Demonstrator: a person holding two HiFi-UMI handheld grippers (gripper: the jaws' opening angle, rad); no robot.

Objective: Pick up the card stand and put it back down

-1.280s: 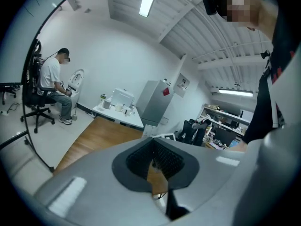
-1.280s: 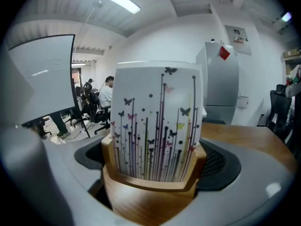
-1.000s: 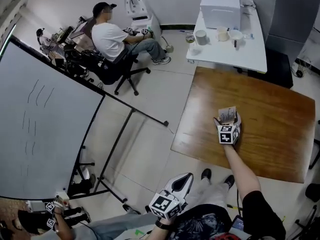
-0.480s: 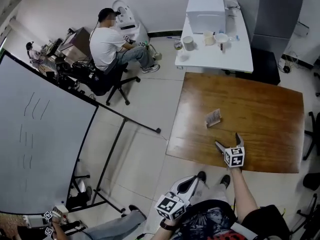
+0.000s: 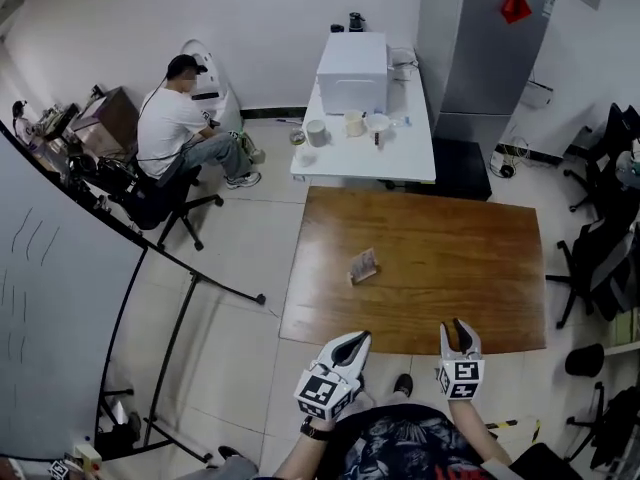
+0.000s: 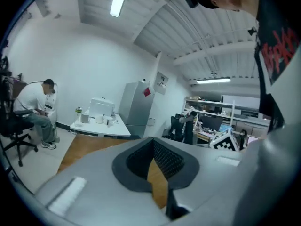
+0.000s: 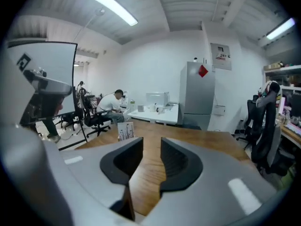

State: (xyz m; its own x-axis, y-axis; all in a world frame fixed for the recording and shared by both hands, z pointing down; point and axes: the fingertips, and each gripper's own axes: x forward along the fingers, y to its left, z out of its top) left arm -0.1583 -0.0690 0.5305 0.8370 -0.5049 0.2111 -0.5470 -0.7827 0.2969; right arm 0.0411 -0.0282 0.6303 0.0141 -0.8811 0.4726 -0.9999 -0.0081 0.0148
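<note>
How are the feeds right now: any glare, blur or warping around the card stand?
Head view: even light, sharp, card stand clear on the wooden table, edges bowed. Left gripper view: fisheye, foreground soft, stand not shown. Right gripper view: fisheye, dark corners, bright ceiling strips, card stand small but sharp.

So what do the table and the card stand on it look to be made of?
Table: wood or wood veneer, going by the brown grain streaks, with a slight sheen. Card stand: a pale printed card, its holder possibly clear plastic, though it is too small to be sure.
</note>
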